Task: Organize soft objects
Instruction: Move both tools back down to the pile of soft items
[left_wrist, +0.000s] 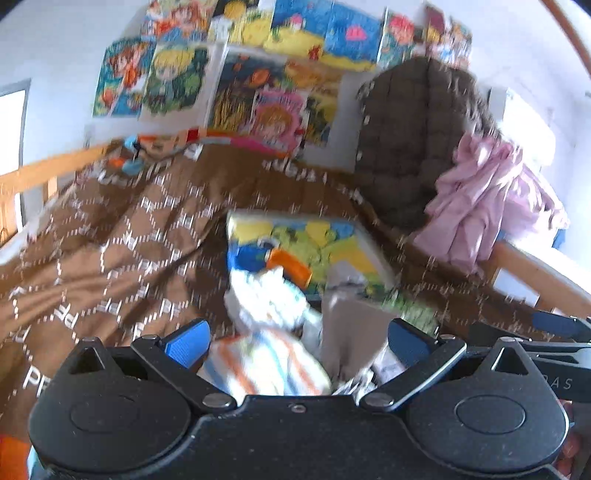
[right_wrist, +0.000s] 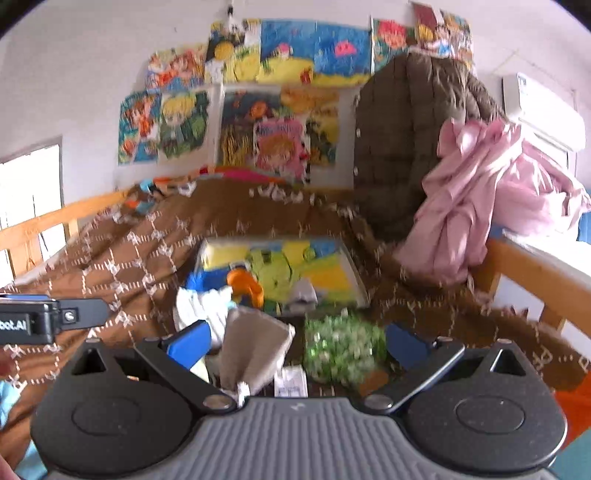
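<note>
Soft items (right_wrist: 255, 295) piled on brown bedspread (left_wrist: 110, 251), left claw (left_wrist: 299, 339) & right claw (right_wrist: 295, 341) both spread apart, gripping nothing.

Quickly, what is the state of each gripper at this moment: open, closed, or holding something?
Left gripper: open wide, holding nothing; a striped white, orange and blue cloth lies between its jaws.
Right gripper: open, holding nothing.

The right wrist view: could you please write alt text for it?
An open blue-padded right gripper hovers over a beige cloth and a green speckled soft bundle on a brown patterned bedspread; colourful drawings cover the wall.
</note>
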